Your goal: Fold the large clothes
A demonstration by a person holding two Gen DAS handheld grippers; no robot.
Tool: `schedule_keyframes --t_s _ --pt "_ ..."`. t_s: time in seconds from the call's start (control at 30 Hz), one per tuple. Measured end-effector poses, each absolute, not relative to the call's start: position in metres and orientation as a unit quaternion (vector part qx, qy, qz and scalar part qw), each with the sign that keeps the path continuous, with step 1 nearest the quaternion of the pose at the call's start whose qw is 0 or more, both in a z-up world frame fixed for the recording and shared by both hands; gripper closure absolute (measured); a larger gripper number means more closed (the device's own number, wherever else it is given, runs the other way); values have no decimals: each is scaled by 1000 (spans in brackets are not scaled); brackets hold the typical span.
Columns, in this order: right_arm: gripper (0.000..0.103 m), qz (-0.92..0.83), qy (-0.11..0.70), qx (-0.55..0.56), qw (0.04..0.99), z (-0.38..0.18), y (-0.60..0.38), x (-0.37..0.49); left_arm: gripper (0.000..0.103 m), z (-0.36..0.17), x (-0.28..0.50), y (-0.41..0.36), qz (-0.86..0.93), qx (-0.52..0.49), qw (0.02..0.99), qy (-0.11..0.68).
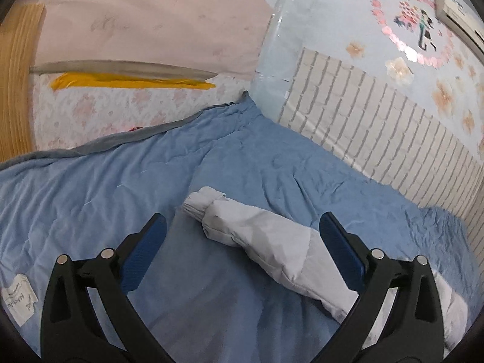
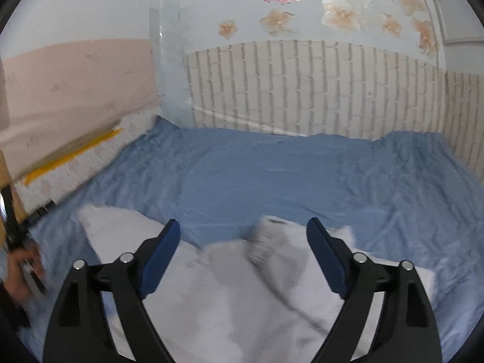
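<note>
- left gripper point(image 1: 242, 246): jaws spread wide, nothing pinched. blue pads clear of cloth.
- jacket point(image 1: 272, 242): pale grey, lying on the blue quilt point(image 1: 90, 187). its sleeve runs diagonally between the left jaws, from under the right-side finger out ahead and to the left. ribbed cuff point(image 1: 198, 204) is the far end, just past the fingertips.
- sleeve passes behind the right-side finger of the left gripper; can't tell if it touches the finger.
- white label point(image 1: 19, 302) sewn on quilt, low on the left of the left gripper, beside its left finger.
- right gripper point(image 2: 243, 243): jaws spread wide, nothing between the pads. view is motion-blurred.
- in right wrist view the jacket point(image 2: 211, 287) is bunched under and between the jaws; a ribbed cuff point(image 2: 266, 242) sticks up just ahead, between the fingertips. one corner of the cloth pokes out left of the left finger.
- can't tell from blur if the right fingers touch the cloth.
- person's hand point(image 2: 18, 275) at the far left of the right gripper, holding the other tool; only partly in frame.
- ahead of both grippers: open quilt, then brick-pattern wall panel point(image 2: 302, 90) w/ flower decals above.
- left of both: pink wall, yellow tape strip point(image 1: 130, 81) low on it.
</note>
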State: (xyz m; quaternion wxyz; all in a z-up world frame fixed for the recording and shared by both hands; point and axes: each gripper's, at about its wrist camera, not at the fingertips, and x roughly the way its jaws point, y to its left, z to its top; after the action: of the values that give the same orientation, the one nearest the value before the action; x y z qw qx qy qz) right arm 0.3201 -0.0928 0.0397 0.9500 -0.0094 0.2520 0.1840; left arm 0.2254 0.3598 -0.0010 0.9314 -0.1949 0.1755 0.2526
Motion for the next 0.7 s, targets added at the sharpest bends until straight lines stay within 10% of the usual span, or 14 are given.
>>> schedule_keyframes --t_s 0.47,0.7 --pt "12 -10 377 80 923 -120 -343 258 3 0 149 282 291 -116 922 228" --pt "12 14 336 85 938 -97 -350 251 3 -3 129 260 263 -165 911 271"
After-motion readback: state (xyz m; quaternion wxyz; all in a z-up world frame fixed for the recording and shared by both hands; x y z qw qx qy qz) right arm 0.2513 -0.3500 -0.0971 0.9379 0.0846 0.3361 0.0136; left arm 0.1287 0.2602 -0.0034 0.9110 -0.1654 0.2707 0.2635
